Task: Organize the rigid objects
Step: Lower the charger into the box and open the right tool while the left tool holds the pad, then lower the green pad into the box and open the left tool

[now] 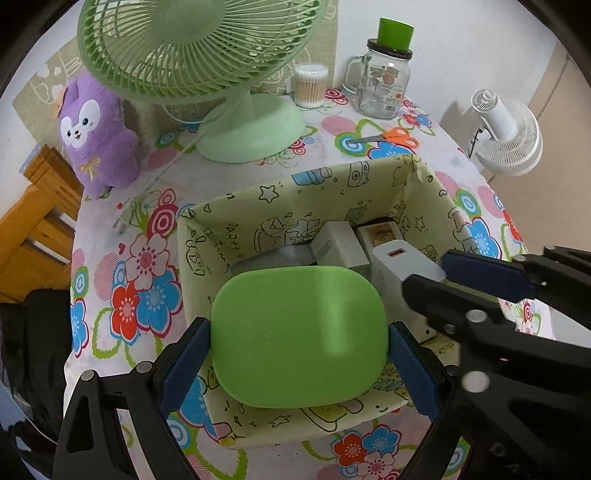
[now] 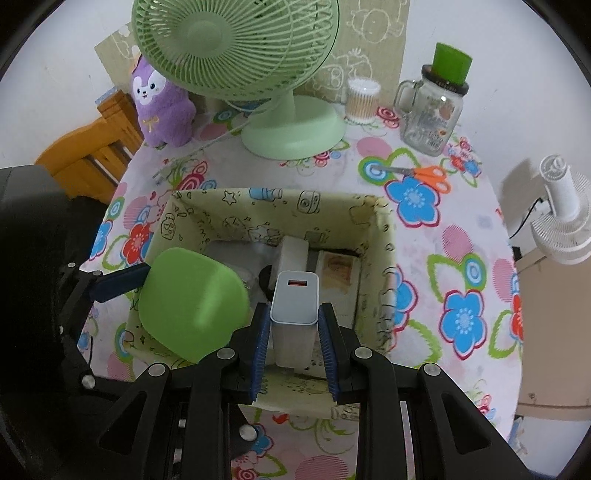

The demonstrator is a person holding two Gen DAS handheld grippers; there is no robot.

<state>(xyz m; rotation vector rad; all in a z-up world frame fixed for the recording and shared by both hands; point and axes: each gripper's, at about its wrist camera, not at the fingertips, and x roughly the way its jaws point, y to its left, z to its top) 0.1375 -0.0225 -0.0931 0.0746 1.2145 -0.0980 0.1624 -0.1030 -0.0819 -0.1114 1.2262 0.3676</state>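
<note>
Grippers should go lower into the fabric box (image 2: 384, 236) first: left gripper (image 1: 299, 343) holds the green case (image 1: 299, 336), right gripper (image 2: 293, 325) the white charger (image 2: 295, 295).

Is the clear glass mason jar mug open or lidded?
Lidded: the clear glass mason jar mug carries a dark lid with a green cylindrical cup standing on top.

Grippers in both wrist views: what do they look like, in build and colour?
Both match. The left gripper and right gripper have black plastic linkage arms with triangular cut-outs and round silver pivot pins. Each finger ends in a flat dark-blue pad, ribbed on the right gripper's inner faces. No cables, markings, sleeves or hands show.
</note>
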